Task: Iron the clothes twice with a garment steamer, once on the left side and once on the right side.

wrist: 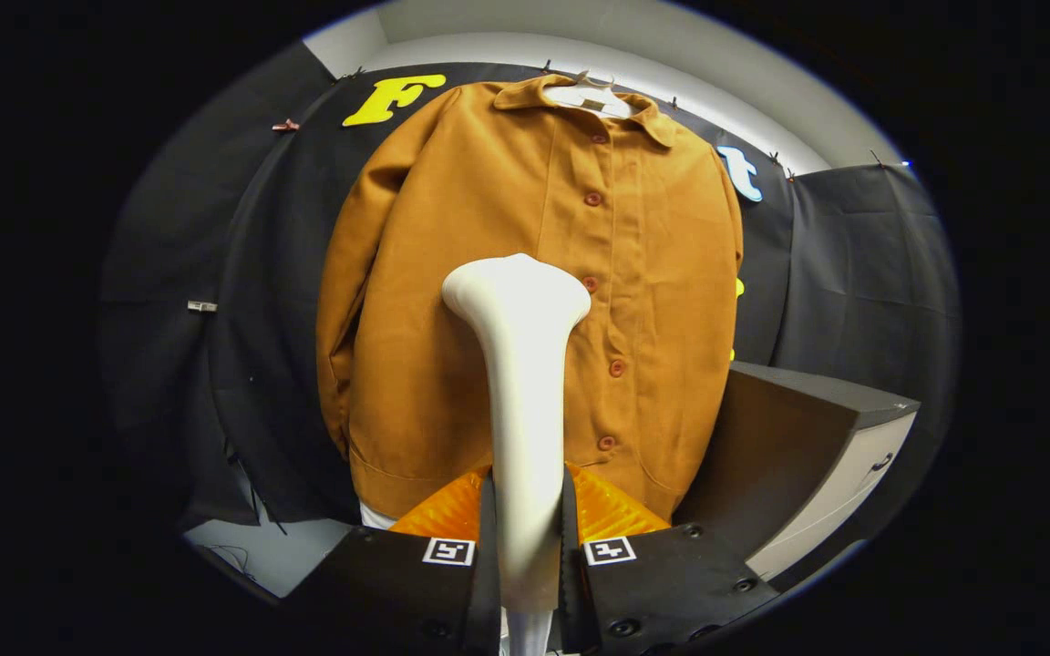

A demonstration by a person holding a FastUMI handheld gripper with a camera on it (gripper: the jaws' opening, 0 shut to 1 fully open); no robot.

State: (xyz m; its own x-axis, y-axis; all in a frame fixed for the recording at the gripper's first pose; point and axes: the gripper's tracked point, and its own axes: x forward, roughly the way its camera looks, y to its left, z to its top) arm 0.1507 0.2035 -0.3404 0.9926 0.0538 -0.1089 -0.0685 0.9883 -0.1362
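A brown-orange jacket (525,301) is hanging on a white hanger (591,97) against the booth's black cloth wall (862,264), well beyond the hand-held gripper and facing it squarely. Its buttoned front is running down just right of centre, with a row of reddish buttons (592,199) going from the collar toward the hem, and its left sleeve is drooping down the side.

To the right of the hand-held gripper and ahead of it, a dark-topped cabinet (808,437) with a pale drawer front is standing beside the jacket's lower right edge.

The white garment steamer (519,383) is rising upright from between the fingers, its slim handle widening into a flared head that is overlapping the jacket's middle, just left of the button row. From this view I cannot tell whether the head is touching the cloth or sitting just short of it.

The hand-held gripper (526,556) is pointing level at the jacket, closed down onto the steamer's handle, with both fingers (487,547) pressing on it from either side. The ribbed pads are showing behind the handle on both sides.

On each finger's block a small square black-and-white marker (448,551) is sitting; these are coded patterns, not readable words. No brand or label text is legible on the steamer, jacket or cabinet.
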